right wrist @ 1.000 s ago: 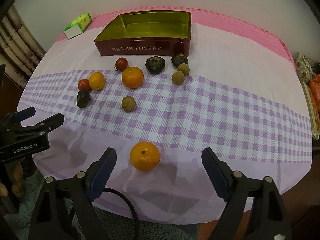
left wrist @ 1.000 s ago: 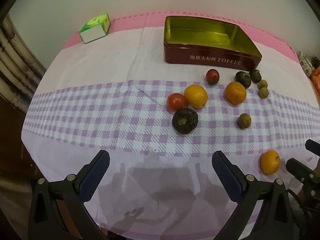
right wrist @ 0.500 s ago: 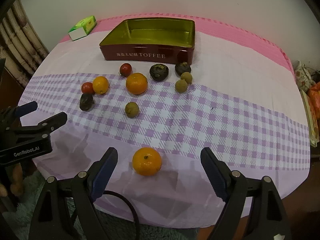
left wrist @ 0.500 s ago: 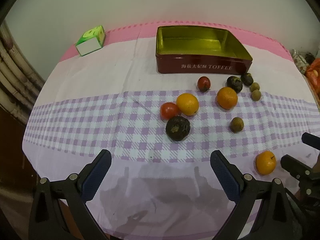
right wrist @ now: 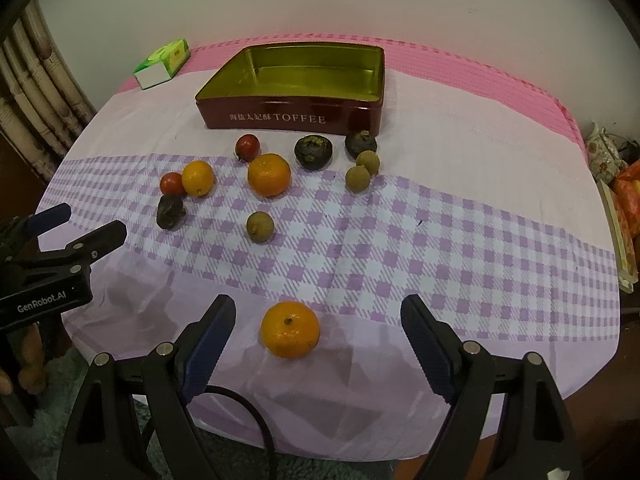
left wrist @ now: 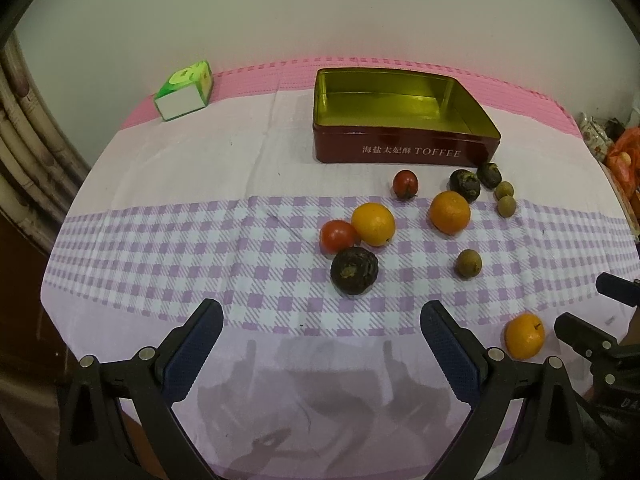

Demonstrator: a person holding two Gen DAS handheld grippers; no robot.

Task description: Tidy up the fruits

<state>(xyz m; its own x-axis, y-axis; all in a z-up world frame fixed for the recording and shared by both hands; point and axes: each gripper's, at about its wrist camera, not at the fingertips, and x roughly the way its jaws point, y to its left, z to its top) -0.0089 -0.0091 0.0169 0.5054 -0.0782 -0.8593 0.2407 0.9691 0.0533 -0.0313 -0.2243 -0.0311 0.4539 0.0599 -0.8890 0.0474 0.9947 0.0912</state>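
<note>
An empty red toffee tin (left wrist: pixel 404 152) (right wrist: pixel 288 118) stands at the back of the table. In front of it lie several loose fruits: oranges (left wrist: pixel 373 224) (left wrist: pixel 449 212), tomatoes (left wrist: pixel 338 236) (left wrist: pixel 405 183), dark round fruits (left wrist: pixel 354 271) (left wrist: pixel 464 185) and small brown ones (left wrist: pixel 469 263). One orange (right wrist: pixel 290 329) (left wrist: pixel 524 335) lies apart near the front edge, between my right gripper's open fingers. My right gripper (right wrist: pixel 318 344) is open and empty. My left gripper (left wrist: pixel 320 344) is open and empty, just short of the nearest dark fruit.
A green and white box (left wrist: pixel 185 90) (right wrist: pixel 163 63) sits at the back left corner. The tablecloth (left wrist: pixel 200 240) is pink with a purple check band. Curtains hang at the left, clutter stands past the table's right edge (right wrist: pixel 616 184).
Both grippers have drawn back and tilted up a little, so the tin and fruits sit lower in both views. Nothing on the table has moved.
</note>
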